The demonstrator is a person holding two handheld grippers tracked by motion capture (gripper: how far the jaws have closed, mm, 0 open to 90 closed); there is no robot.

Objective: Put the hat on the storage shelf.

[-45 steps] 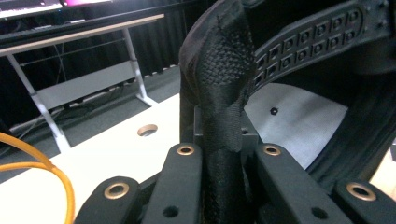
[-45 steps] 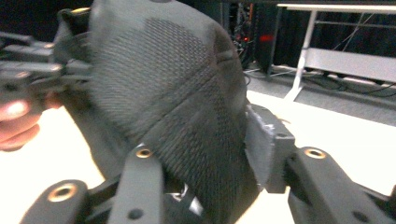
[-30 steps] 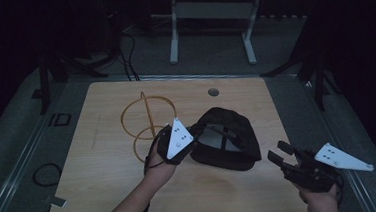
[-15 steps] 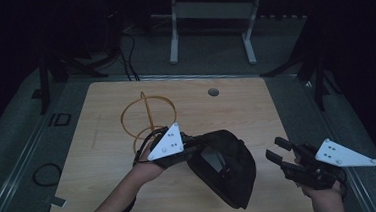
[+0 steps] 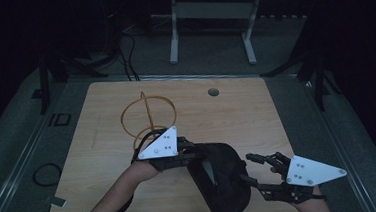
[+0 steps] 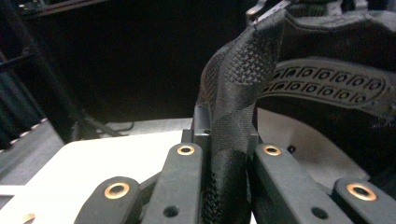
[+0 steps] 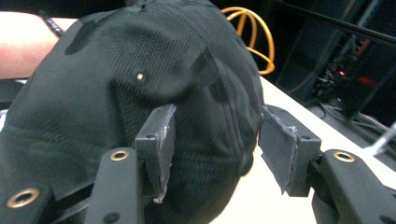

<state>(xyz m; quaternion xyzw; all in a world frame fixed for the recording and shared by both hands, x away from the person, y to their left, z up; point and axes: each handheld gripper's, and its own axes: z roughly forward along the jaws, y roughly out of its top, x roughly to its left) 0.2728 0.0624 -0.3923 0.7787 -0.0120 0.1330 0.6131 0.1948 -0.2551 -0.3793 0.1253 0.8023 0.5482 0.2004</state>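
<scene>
A black cap hangs on edge just above the table's front, between my two grippers. My left gripper is shut on the cap's woven rim band; in the left gripper view the band runs up between the jaws of that gripper, with the cap's inside to the right. My right gripper is open at the cap's right side. In the right gripper view its two pads straddle the cap's crown, and I cannot tell whether they touch it.
An orange wire hoop stand rises from the wooden table behind my left hand, and shows as orange hoops behind the cap. A round cable hole sits near the far edge. Metal frame legs stand beyond the table.
My left gripper has lifted the cap, turned it on edge and carried it toward the near edge. The right gripper has moved left, bringing its open jaws up to the cap.
</scene>
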